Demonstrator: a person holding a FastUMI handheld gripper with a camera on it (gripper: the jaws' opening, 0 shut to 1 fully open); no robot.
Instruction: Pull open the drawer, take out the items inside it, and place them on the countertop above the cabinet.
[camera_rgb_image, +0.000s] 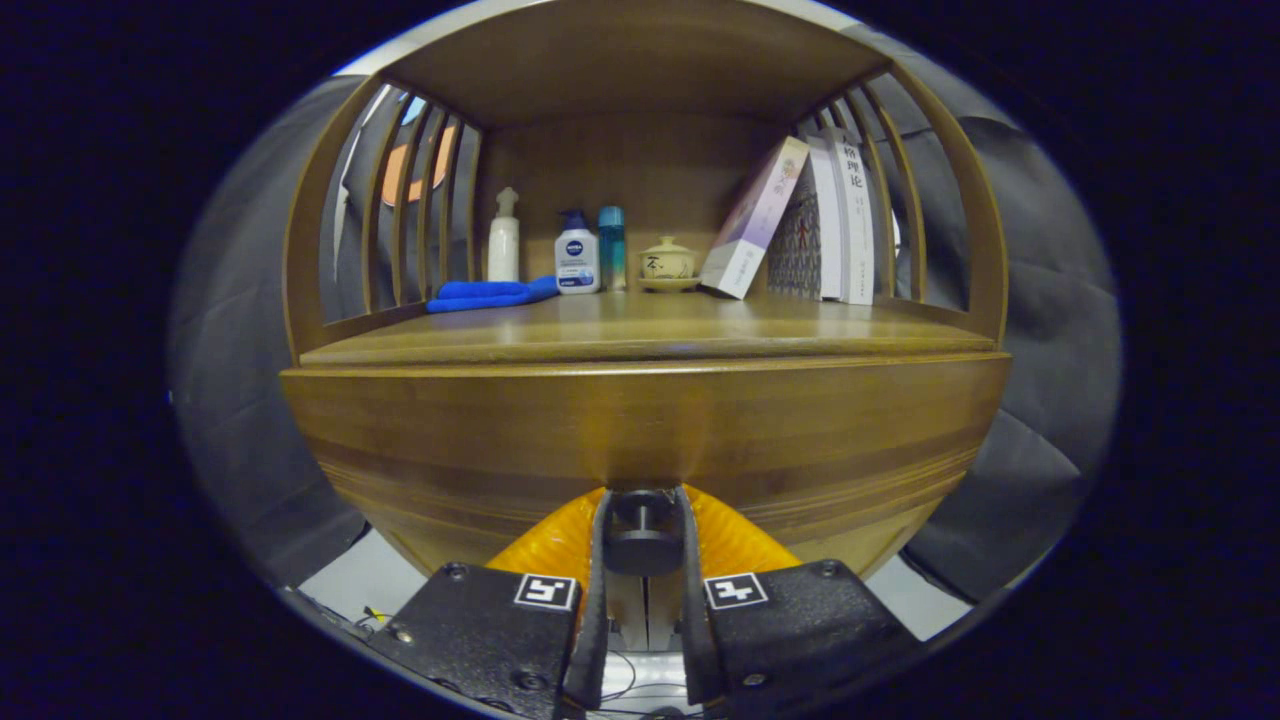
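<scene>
Nearest, the gripper has its jaws clenched on the round dark drawer knob, one finger pressing each side of it. The knob sits low on the wide brown wooden drawer front, which looks flush with the cabinet; whatever lies inside is hidden behind it. Just above the drawer is the wooden worktop, bare across its near half. Farther back, along the rear panel, stand from left to right a folded blue cloth, a white pump bottle, a white bottle with a blue label, a slim teal bottle, a small cream lidded cup on a saucer, a tilted pale box and several upright books against the right slatted side.
</scene>
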